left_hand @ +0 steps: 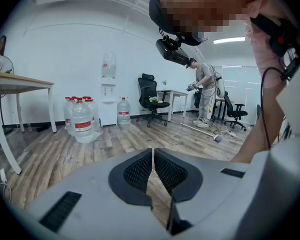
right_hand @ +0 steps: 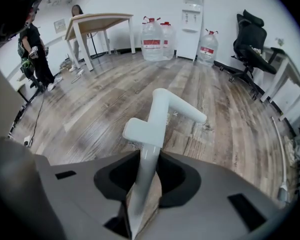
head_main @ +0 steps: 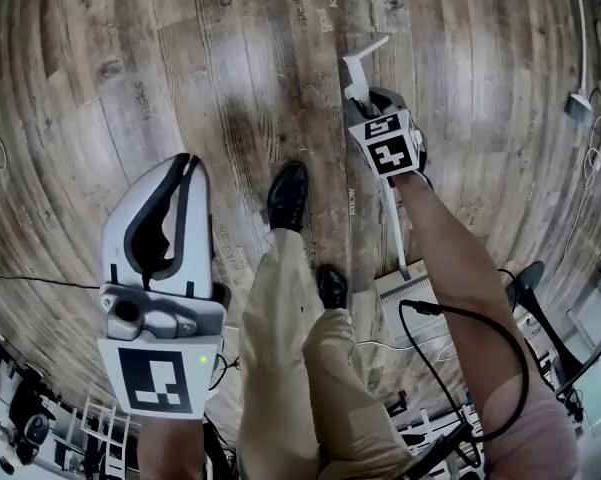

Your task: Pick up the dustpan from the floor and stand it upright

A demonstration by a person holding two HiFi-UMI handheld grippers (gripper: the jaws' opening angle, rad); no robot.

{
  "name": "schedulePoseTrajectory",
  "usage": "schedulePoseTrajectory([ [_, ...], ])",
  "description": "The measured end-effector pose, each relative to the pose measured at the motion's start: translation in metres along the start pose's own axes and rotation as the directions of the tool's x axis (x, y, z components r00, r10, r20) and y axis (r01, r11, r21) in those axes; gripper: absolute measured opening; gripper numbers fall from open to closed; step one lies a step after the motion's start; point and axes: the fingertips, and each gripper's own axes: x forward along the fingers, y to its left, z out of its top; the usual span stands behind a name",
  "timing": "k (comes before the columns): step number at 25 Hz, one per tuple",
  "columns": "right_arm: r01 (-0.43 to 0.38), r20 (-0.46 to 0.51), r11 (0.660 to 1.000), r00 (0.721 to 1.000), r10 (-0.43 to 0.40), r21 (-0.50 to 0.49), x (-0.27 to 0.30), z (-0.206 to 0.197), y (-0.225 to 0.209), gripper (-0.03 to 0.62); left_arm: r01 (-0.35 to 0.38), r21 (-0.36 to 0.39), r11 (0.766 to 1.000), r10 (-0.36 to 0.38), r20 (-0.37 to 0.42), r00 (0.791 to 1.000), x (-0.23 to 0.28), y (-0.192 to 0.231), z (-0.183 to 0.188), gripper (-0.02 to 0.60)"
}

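The dustpan is white, with a long thin handle (head_main: 396,218) running down to its ribbed pan (head_main: 408,294) beside the person's right shoe. My right gripper (head_main: 365,96) is shut on the upper handle, just below the forked grip end (head_main: 365,56). In the right gripper view the handle (right_hand: 157,119) rises between the jaws of the right gripper (right_hand: 146,170) and stands above the wooden floor. My left gripper (head_main: 188,163) hangs at the left, well away from the dustpan. In its own view the left gripper (left_hand: 153,156) has its pads together with nothing between them.
The person's legs and black shoes (head_main: 288,196) stand between the two grippers. Cables and gear lie at the bottom right (head_main: 520,288). Water bottles (left_hand: 81,121), a table (left_hand: 20,84), an office chair (left_hand: 152,98) and another person (left_hand: 205,91) stand farther off.
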Motion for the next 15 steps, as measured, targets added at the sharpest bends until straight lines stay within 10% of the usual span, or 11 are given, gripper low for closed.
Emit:
schedulePoseTrajectory([
  [15,0.071,0.128,0.997,0.989,-0.075,0.035,-0.224,0.052,-0.037,0.098,0.048,0.045,0.998,-0.053,0.115,0.992,-0.086,-0.080,0.171,0.023],
])
